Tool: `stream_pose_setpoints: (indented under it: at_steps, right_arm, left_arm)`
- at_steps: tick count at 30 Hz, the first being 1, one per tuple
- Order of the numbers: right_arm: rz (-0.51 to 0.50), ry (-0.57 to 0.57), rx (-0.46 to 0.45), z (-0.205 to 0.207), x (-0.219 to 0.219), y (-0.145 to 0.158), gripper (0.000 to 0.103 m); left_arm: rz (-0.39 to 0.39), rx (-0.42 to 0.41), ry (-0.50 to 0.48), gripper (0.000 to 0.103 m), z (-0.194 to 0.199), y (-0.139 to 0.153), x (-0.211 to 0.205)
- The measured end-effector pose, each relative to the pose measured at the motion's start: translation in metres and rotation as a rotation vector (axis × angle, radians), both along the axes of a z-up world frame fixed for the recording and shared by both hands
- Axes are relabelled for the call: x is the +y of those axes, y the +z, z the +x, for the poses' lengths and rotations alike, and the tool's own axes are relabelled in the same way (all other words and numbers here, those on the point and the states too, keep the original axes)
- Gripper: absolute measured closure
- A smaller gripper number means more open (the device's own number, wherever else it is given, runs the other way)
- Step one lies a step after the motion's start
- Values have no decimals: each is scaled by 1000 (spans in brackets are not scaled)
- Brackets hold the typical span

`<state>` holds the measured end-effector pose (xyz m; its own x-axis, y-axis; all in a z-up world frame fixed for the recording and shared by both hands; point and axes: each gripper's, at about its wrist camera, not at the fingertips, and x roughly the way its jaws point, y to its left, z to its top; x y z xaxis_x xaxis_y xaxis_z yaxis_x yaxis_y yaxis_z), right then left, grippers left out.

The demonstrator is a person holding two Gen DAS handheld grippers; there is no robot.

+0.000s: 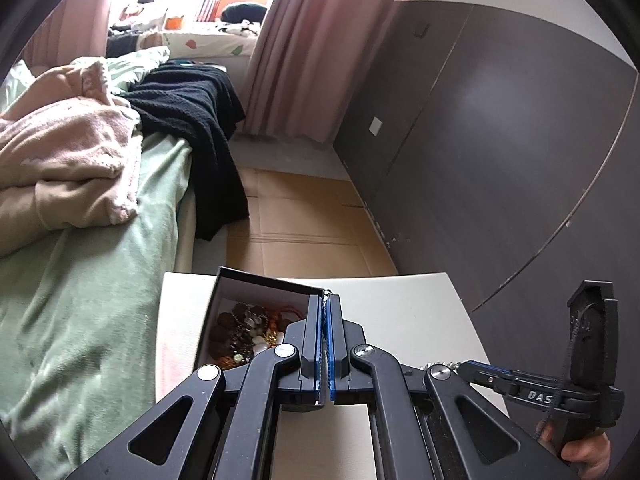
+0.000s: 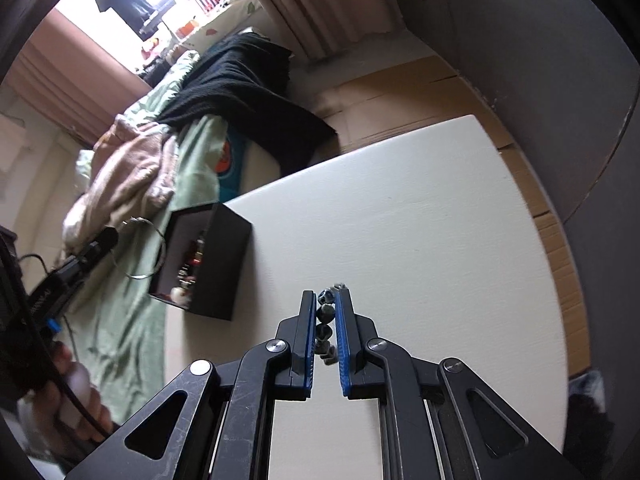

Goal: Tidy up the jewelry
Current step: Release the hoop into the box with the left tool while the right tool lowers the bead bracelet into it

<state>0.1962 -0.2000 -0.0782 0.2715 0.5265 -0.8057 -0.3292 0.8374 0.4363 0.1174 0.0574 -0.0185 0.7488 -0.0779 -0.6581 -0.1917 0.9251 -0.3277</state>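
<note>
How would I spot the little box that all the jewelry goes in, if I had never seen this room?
Find the white table beside the bed with green sheets. At the table's edge nearest the bed stands a black box, open at the top. Its pale inside holds a tangle of brown, amber and white beaded jewelry, and nothing else stands on that table.

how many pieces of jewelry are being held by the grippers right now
2. A thin silver chain hangs looped from the shut left gripper, beside the black box. A grey beaded strand is clamped in the right gripper above the white table.
</note>
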Motion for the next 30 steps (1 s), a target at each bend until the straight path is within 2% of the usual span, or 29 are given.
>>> stream_pose_setpoints:
  at_steps: [8,10,21,22,24,25,27,30]
  right_arm:
    - [150,39,-59,-4,18,26,92]
    - [164,43,-68,-5,21,29,92]
    - [205,59,-79,-6,53,28,92]
    - [206,60,-79,-6,54,27,92]
    - [209,64,-74,-6,58,25,92]
    - [212,66,-72,-7,61,25,92]
    - [224,68,-70,-8,65,24,92]
    - [247,69,-77,-10,70,26,92]
  left_arm:
    - [-38,18,16,102,3,-5,14]
    - [-34,18,25,102,4,-6,16]
    - [-120,27,35,101,15,-19,40]
    - [-132,48,39,98,17,-22,43]
    - [-146,95,62,81,19,-27,50]
    - [-158,92,67,58,17,-28,53]
    - [-181,55,85,36,9,-25,60]
    - [-179,22,99,34,1,-15,66]
